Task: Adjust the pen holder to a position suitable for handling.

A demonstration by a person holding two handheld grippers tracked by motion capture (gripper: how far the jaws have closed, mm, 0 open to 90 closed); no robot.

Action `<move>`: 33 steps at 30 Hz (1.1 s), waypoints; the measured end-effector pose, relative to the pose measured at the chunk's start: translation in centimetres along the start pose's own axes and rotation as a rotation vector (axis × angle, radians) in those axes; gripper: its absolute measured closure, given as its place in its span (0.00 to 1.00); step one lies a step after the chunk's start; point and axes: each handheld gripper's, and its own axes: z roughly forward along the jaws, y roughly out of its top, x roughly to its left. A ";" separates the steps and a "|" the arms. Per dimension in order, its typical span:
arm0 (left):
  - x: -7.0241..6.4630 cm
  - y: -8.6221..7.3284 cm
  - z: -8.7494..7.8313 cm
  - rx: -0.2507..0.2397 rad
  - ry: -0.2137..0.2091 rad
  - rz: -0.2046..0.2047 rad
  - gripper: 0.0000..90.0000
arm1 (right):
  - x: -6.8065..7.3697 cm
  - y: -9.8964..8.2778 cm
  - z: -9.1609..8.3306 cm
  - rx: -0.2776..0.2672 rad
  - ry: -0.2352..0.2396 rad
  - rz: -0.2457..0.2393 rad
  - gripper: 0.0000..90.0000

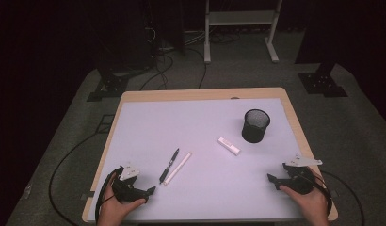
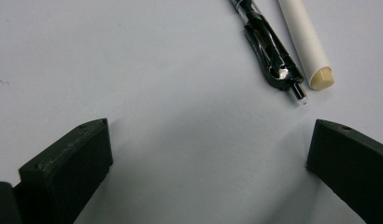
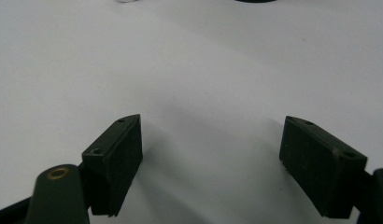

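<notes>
A black pen [image 1: 169, 165] and a white marker [image 1: 178, 168] lie side by side on the white mat, left of centre. A white eraser [image 1: 229, 146] lies near a black mesh cup [image 1: 255, 125] at the right. My left gripper [image 1: 151, 190] rests at the front left, open and empty. In the left gripper view the pen's end [image 2: 273, 65] and the marker's end [image 2: 315, 60] lie just past the jaws. My right gripper [image 1: 271, 180] rests at the front right, open, with bare mat between its jaws [image 3: 210, 158].
The white mat [image 1: 200, 122] covers a wooden table [image 1: 294, 117]. Cables trail from both grippers over the table's front corners. Beyond the far edge stand a white frame [image 1: 240, 28] and dark stands on grey floor.
</notes>
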 end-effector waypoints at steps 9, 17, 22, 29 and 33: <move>0.0 0.0 0.0 0.004 0.003 0.003 0.00 | -0.1 0.4 -0.6 -0.027 -0.001 0.006 0.24; 0.0 0.0 0.0 0.002 0.002 0.002 0.00 | -0.5 0.9 -1.2 -0.057 -0.006 0.019 0.26; 0.0 0.0 0.0 0.000 0.003 0.004 0.00 | -0.7 1.4 -1.3 -0.070 -0.008 0.023 0.28; 0.0 0.0 0.0 0.000 0.003 0.003 0.00 | -0.8 2.2 -1.6 -0.079 -0.004 0.028 0.30; 0.0 0.0 0.0 0.001 0.002 0.002 0.00 | -0.9 2.6 -1.7 -0.082 -0.009 0.028 0.30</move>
